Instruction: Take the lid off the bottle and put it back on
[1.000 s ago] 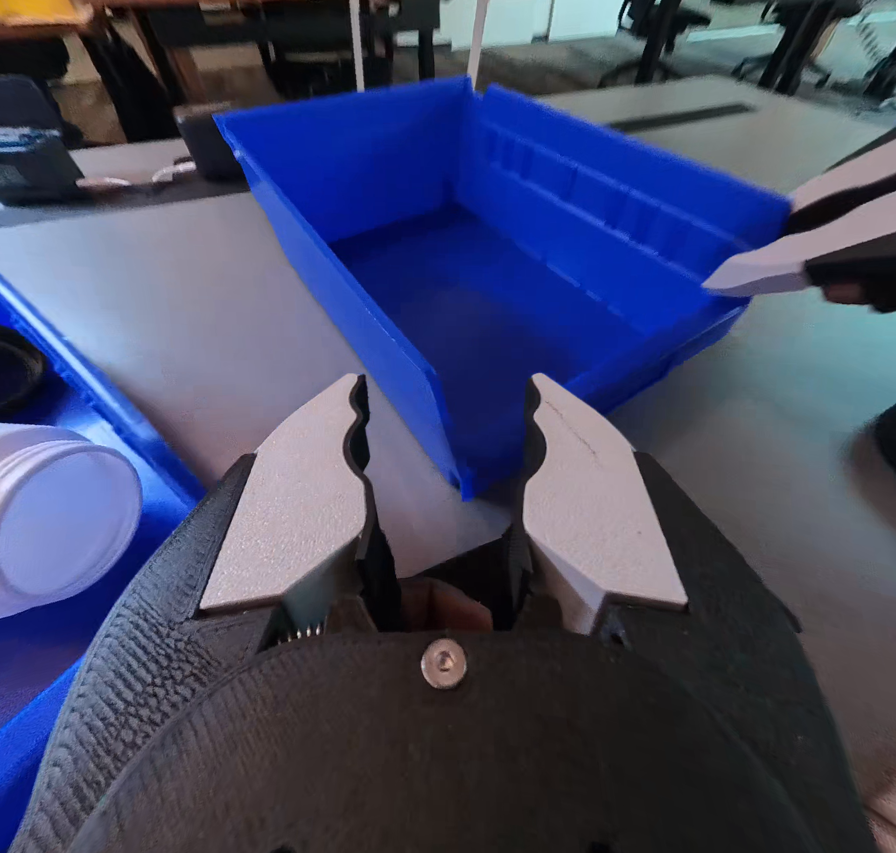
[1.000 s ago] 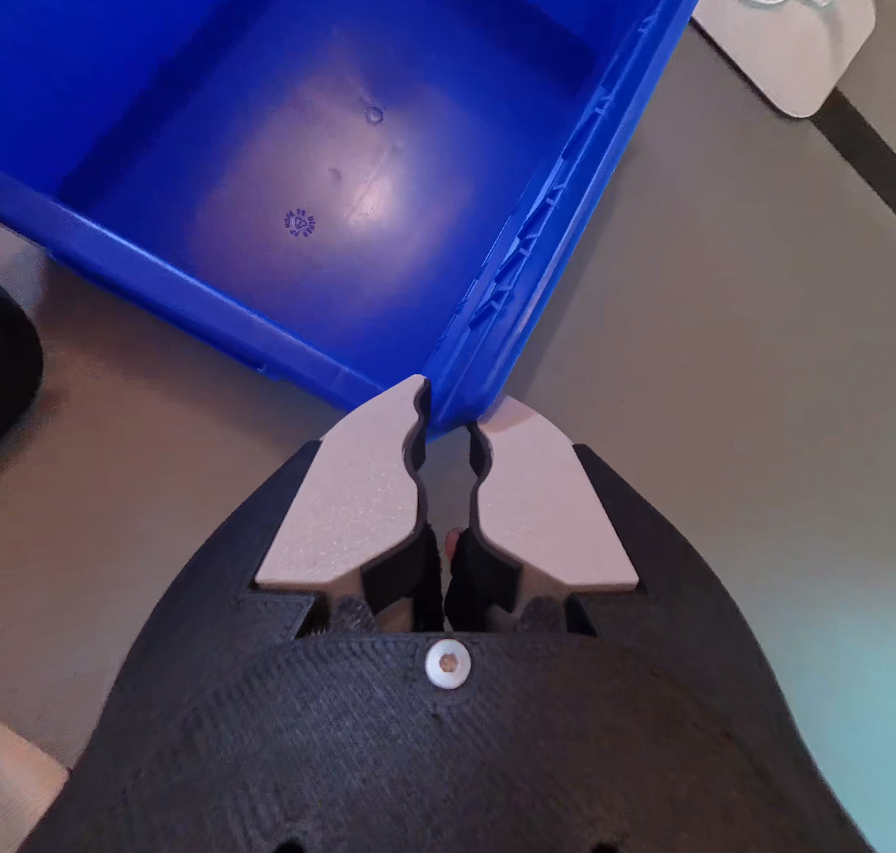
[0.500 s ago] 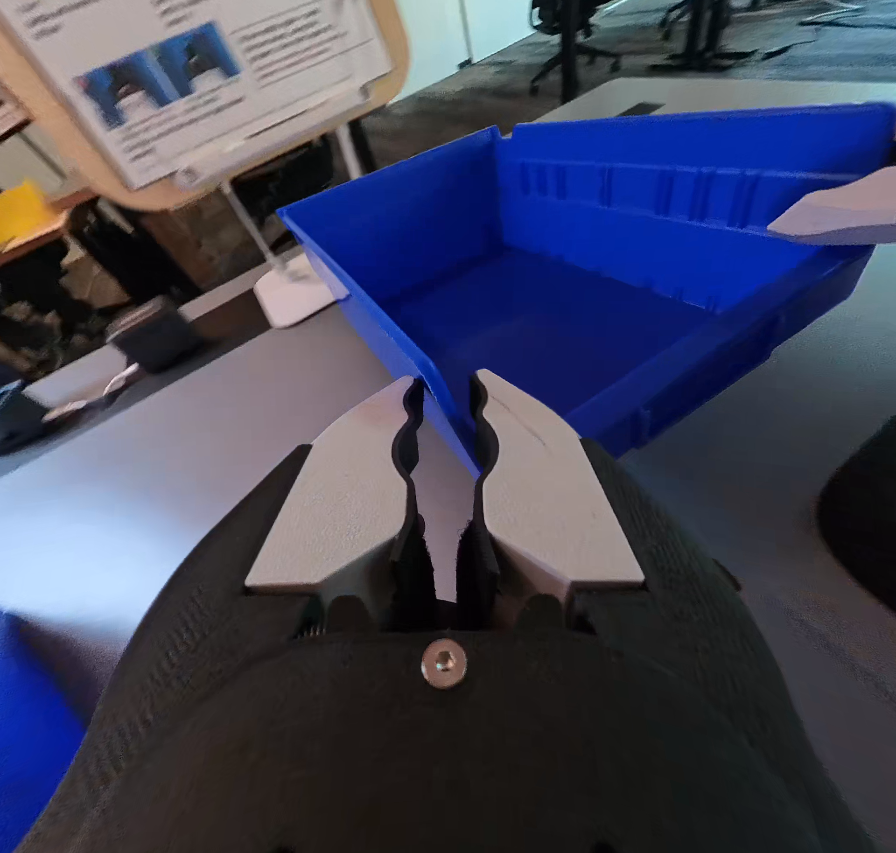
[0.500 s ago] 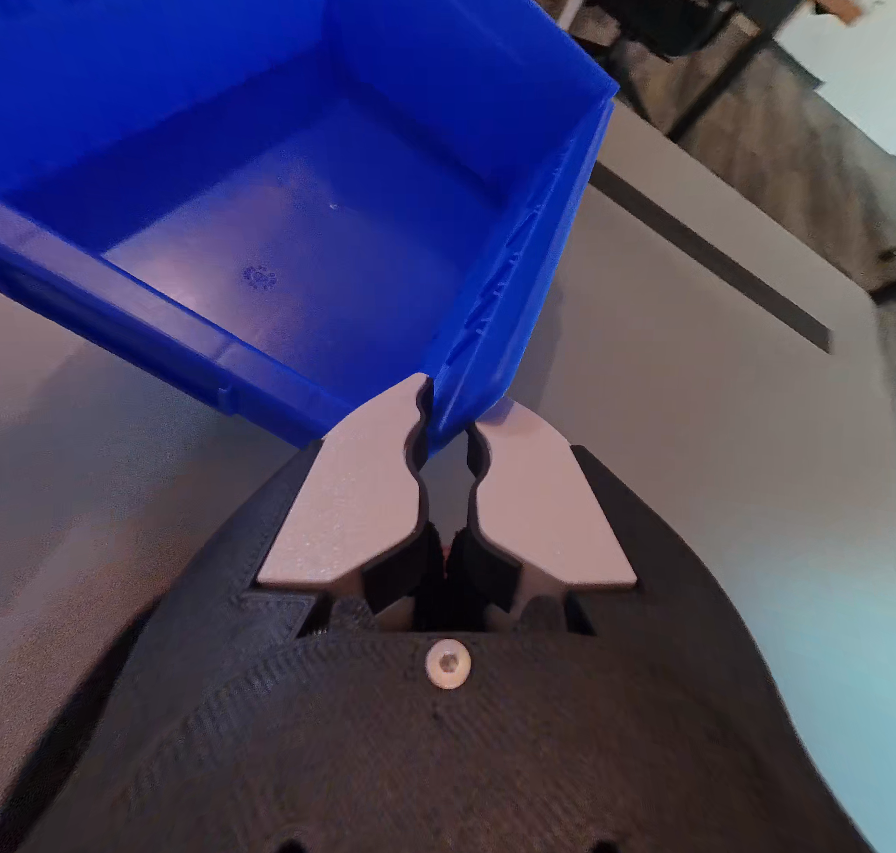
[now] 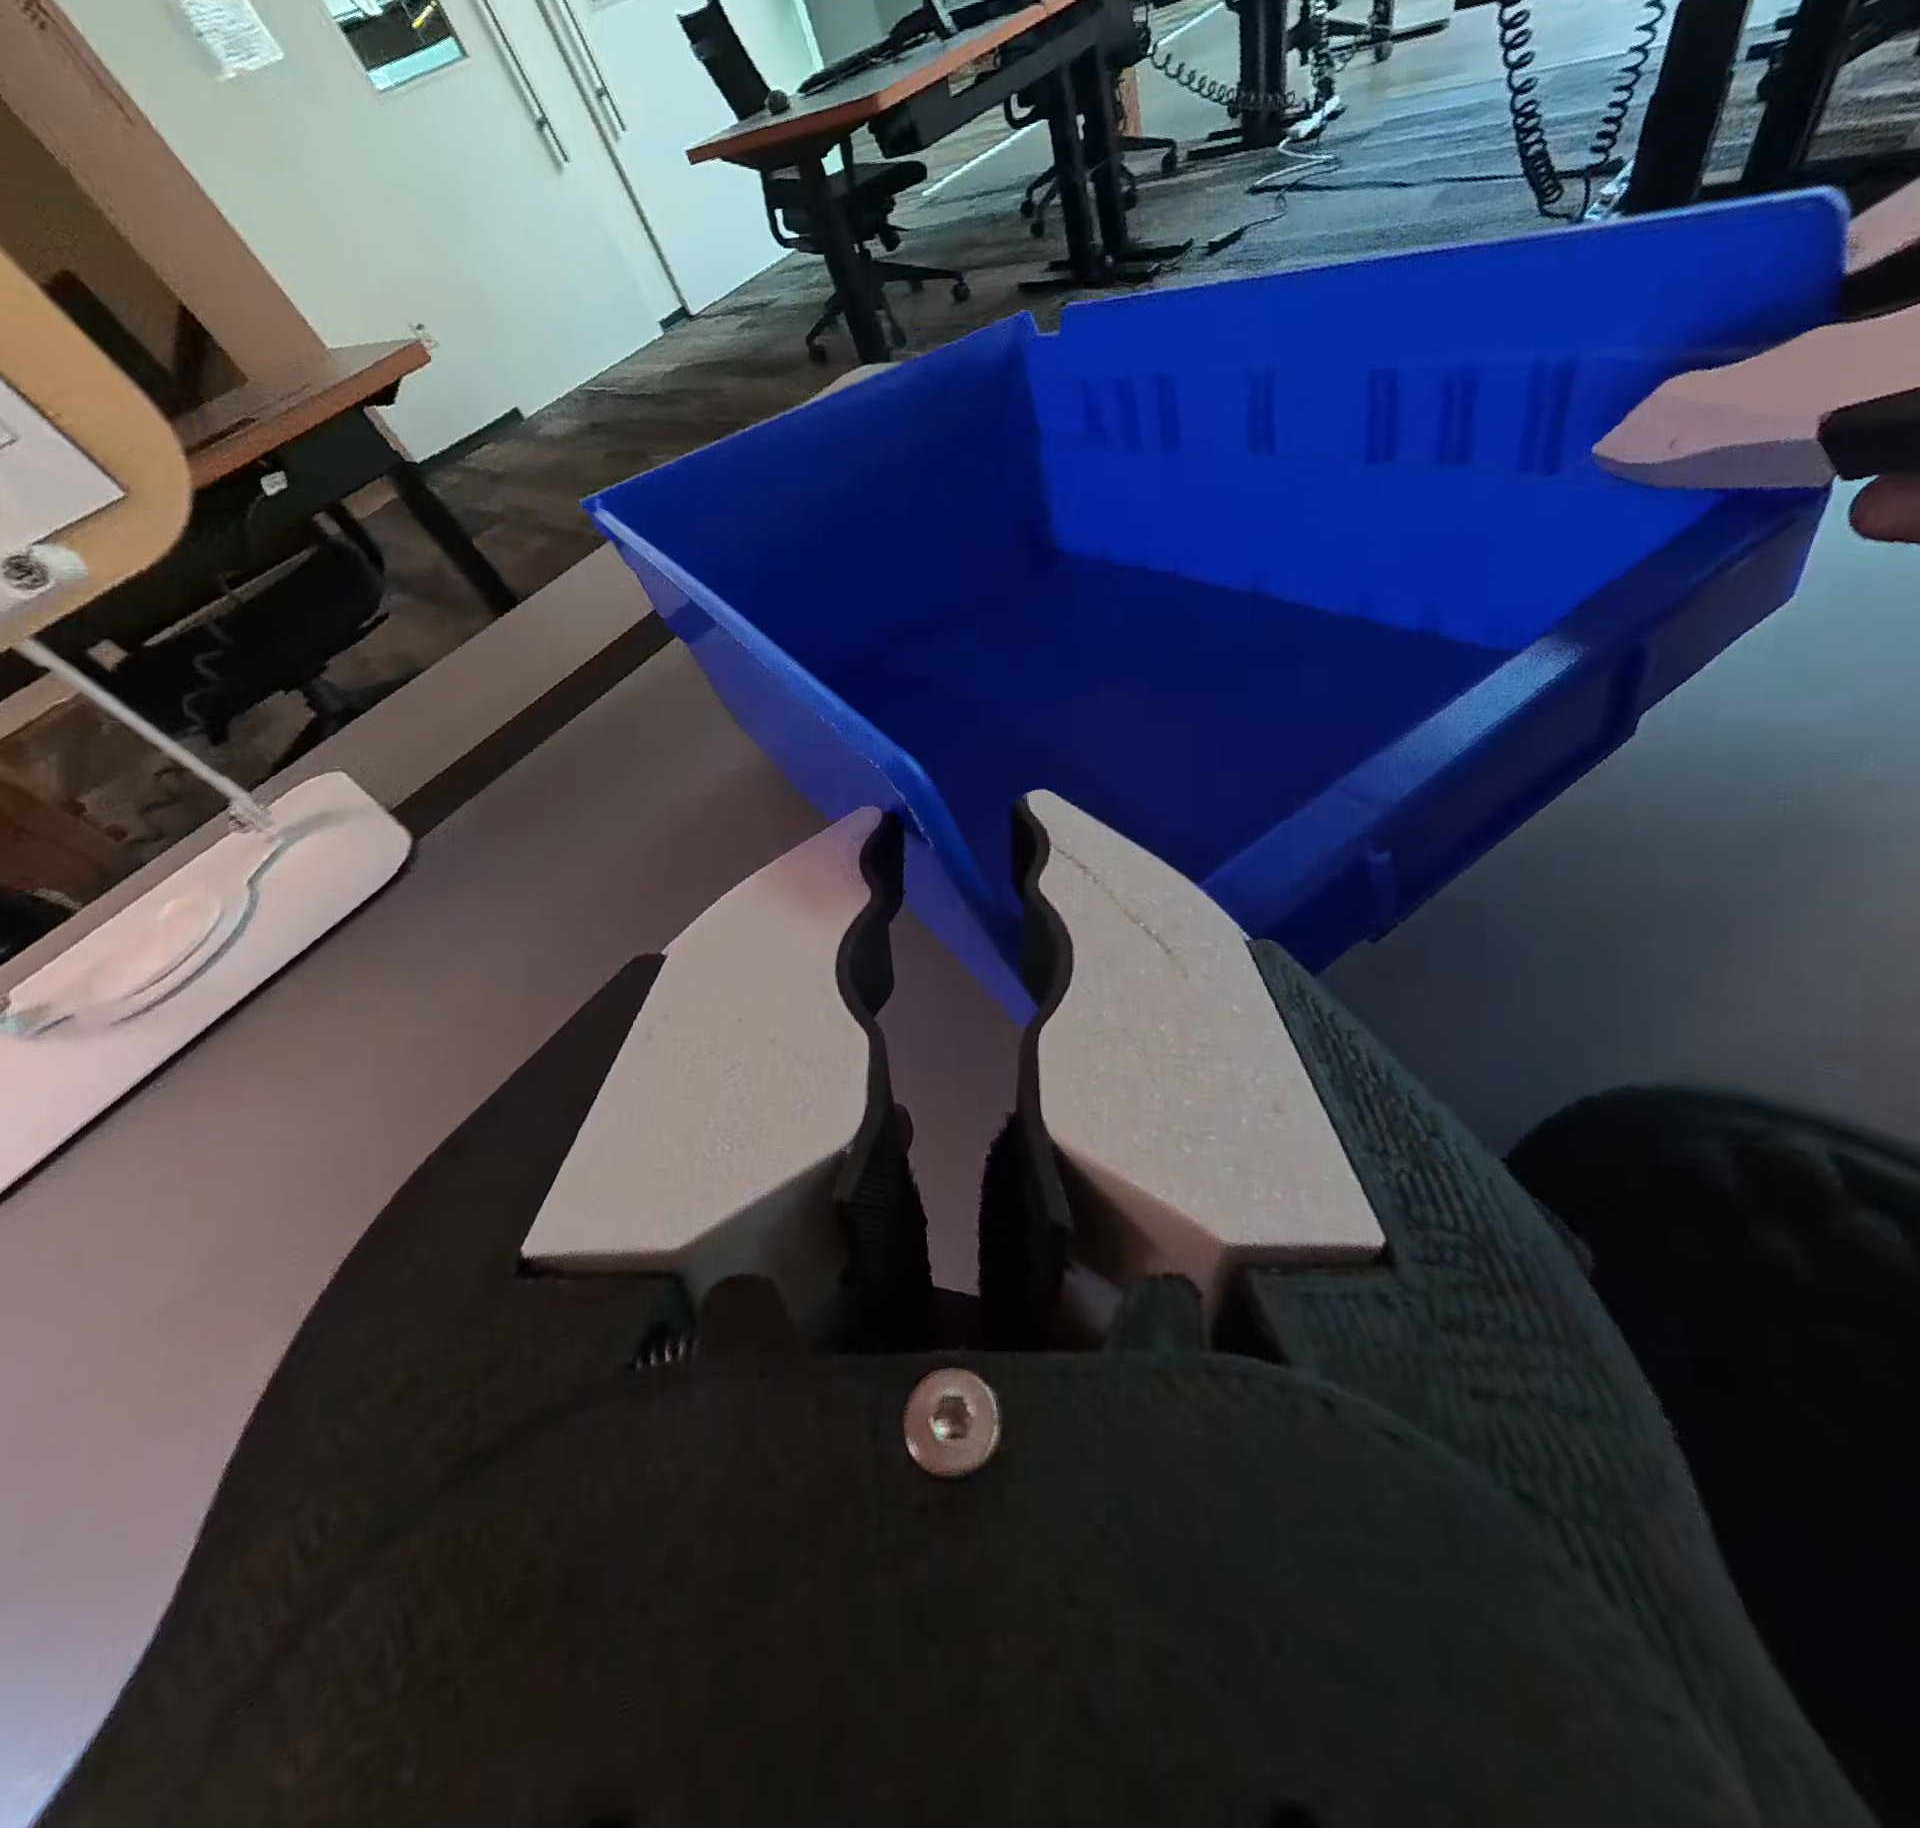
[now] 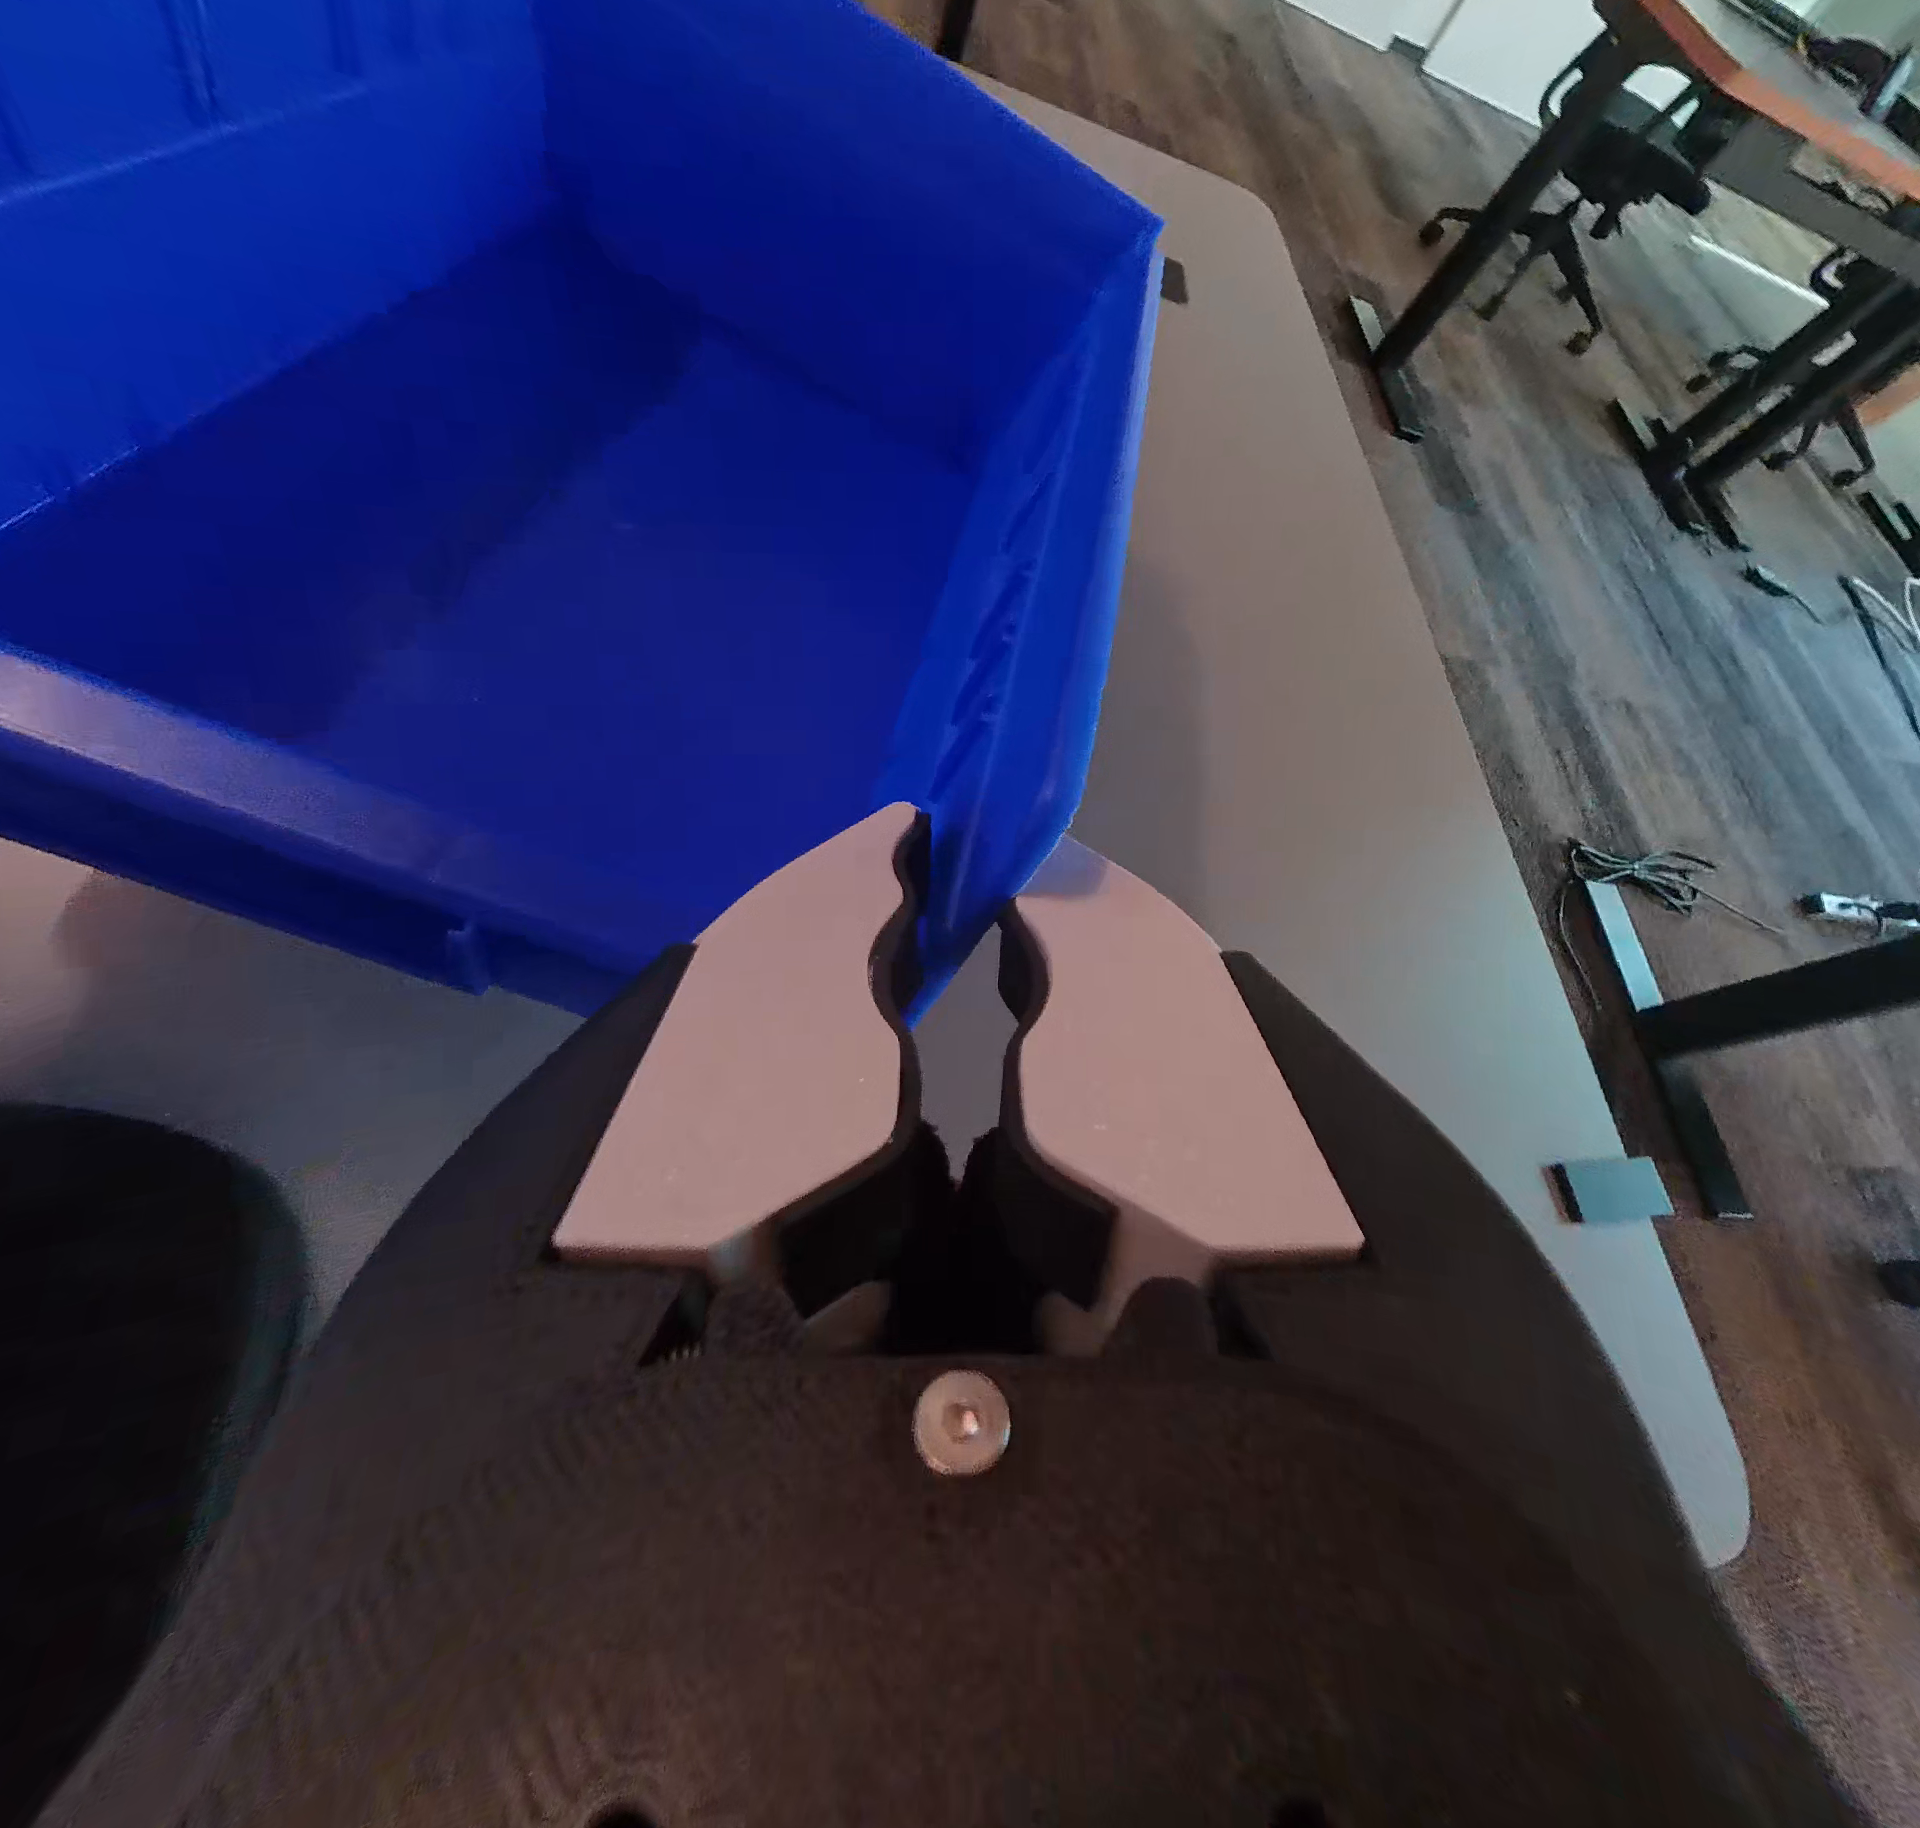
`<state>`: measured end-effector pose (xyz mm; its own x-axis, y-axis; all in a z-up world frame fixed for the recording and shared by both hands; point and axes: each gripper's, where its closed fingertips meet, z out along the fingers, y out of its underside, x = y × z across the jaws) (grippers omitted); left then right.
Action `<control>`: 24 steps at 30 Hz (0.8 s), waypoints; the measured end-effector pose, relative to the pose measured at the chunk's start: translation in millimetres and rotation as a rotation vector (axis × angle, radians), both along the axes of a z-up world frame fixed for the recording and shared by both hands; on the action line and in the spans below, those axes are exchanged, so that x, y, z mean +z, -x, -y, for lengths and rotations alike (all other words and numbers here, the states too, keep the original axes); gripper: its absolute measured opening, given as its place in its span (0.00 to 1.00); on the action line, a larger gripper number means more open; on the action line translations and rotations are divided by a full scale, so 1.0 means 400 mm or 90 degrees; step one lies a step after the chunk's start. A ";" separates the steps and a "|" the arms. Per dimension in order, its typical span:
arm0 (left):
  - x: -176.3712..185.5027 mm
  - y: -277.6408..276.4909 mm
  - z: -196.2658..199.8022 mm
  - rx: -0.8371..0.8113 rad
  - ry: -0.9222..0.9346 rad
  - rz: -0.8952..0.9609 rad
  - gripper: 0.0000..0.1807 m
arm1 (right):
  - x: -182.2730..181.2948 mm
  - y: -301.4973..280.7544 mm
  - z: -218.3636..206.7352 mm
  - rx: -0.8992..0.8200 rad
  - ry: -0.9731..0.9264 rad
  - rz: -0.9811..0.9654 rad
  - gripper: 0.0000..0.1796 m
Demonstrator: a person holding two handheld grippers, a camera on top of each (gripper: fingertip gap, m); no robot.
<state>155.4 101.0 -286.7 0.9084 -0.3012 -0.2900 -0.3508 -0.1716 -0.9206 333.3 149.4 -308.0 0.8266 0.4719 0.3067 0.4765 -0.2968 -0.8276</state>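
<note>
Both hand-held grippers are pinching near corners of the empty blue plastic bin (image 5: 1195, 552): the left hand-held gripper (image 5: 951, 833) at lower centre, the right hand-held gripper (image 6: 956, 859) likewise, each nearly closed on a wall, above the grey tabletop (image 5: 520, 947). The bottle and lid are appearing in neither view.

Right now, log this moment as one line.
left gripper: shut on blue bin corner | right gripper: shut on opposite corner | bin: empty, tilted | bottle, lid: not in view
</note>
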 end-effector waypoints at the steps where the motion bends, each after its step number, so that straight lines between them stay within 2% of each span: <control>1: -0.005 -0.011 -0.009 -0.003 -0.001 0.000 0.11 | -0.005 -0.013 -0.008 -0.007 -0.006 -0.009 0.06; 7: -0.087 -0.058 -0.022 -0.057 0.068 0.041 0.15 | -0.044 -0.064 -0.046 -0.075 -0.008 -0.040 0.06; 8: -0.093 -0.062 -0.017 -0.068 0.075 0.051 0.23 | -0.057 -0.069 -0.048 -0.084 0.005 -0.041 0.06; 9: -0.087 -0.060 -0.011 -0.073 0.068 0.058 0.35 | -0.071 -0.074 -0.048 -0.095 0.022 -0.041 0.08; 10: -0.071 -0.048 -0.002 -0.067 0.055 0.060 0.46 | -0.080 -0.080 -0.045 -0.107 0.039 -0.041 0.15; 11: -0.042 -0.029 0.015 -0.057 0.035 0.066 0.52 | -0.080 -0.080 -0.038 -0.112 0.057 -0.041 0.25; 13: 0.045 0.031 0.074 -0.038 -0.034 0.100 0.53 | -0.038 -0.096 -0.025 -0.148 0.052 -0.014 0.41; 15: 0.134 0.144 0.154 0.020 -0.120 0.118 0.51 | 0.045 -0.088 -0.013 -0.154 -0.011 0.010 0.45; 16: 0.167 0.219 0.196 0.068 -0.158 0.111 0.50 | 0.083 -0.057 -0.002 -0.125 -0.041 0.000 0.44; 19: 0.201 0.459 0.334 0.239 -0.219 0.065 0.48 | 0.146 0.132 0.051 0.065 -0.064 -0.121 0.42; 22: 0.156 0.659 0.463 0.379 -0.204 0.005 0.48 | 0.121 0.315 0.107 0.229 0.002 -0.218 0.51; 24: 0.100 0.779 0.534 0.475 -0.154 -0.055 0.48 | 0.052 0.375 0.109 0.232 0.063 -0.187 0.54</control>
<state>-156.3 -112.7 -246.8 0.8171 0.4590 -0.3489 -0.2942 -0.1884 -0.9370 183.3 105.8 -287.0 0.6466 0.7624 0.0247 0.3148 -0.2371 -0.9191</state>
